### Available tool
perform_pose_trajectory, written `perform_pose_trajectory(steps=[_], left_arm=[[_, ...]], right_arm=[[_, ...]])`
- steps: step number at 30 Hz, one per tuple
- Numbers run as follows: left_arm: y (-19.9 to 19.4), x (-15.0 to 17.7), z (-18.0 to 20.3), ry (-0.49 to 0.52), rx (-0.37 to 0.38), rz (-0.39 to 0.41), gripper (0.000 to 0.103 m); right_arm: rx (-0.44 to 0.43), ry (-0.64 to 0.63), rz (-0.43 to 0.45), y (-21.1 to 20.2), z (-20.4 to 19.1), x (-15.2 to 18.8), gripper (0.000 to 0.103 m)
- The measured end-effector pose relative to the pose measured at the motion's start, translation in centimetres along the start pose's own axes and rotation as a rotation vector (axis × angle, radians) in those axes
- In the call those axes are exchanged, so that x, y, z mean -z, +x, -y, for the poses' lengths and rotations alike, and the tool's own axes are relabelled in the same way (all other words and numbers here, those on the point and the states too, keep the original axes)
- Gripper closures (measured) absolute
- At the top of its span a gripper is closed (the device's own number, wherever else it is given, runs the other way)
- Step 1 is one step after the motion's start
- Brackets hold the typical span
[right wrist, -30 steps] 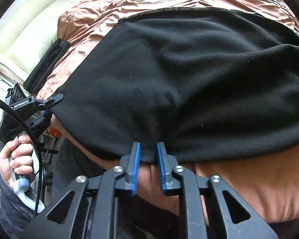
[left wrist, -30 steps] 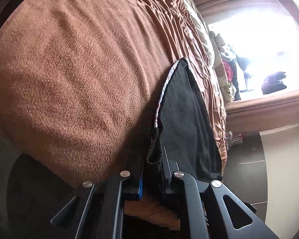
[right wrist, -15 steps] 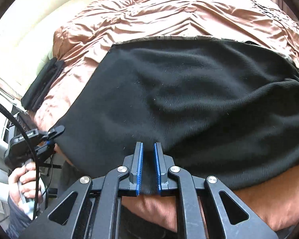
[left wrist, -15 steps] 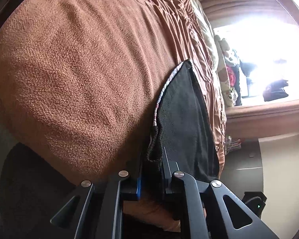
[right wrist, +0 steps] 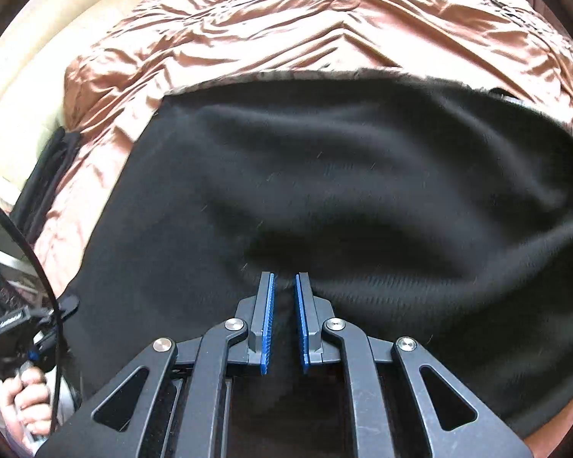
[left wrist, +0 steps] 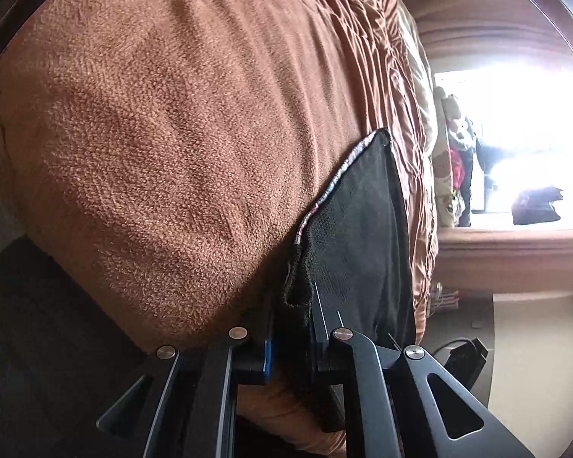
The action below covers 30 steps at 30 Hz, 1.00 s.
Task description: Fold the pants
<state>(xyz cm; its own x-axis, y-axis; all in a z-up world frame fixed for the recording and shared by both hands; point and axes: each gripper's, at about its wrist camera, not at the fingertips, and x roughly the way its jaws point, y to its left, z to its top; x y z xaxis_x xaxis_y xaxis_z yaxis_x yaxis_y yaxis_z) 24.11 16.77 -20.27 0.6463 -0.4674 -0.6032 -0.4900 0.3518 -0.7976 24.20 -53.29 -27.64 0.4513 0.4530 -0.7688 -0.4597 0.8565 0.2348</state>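
We see the black pants [right wrist: 343,198] spread on the brown bedcover [right wrist: 286,26], near its front edge. The right gripper [right wrist: 284,294] is clamped on the near hem, and the left gripper [left wrist: 290,328] is clamped on the left corner of the pants [left wrist: 355,244]

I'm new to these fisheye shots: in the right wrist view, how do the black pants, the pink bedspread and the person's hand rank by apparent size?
1. pants, filling most of the frame, though nearest the camera
2. bedspread, partly covered
3. hand, smallest, cut off at the edge
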Motion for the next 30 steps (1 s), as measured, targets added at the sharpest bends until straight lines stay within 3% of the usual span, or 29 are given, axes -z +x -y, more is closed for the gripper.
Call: perform_pose_trajectory(steps=[15,30], left_arm=[[0.3,0.0,-0.1,-0.100,-0.038,0.029,0.090],[0.7,0.1,0.6,-0.095,-0.061,0.034,0.090]], right_arm=[[0.035,0.030,-0.009,2.6,2.0,-5.0,0.095],[0.077,0.062,-0.016,5.7,3.6,-10.8,0.095]])
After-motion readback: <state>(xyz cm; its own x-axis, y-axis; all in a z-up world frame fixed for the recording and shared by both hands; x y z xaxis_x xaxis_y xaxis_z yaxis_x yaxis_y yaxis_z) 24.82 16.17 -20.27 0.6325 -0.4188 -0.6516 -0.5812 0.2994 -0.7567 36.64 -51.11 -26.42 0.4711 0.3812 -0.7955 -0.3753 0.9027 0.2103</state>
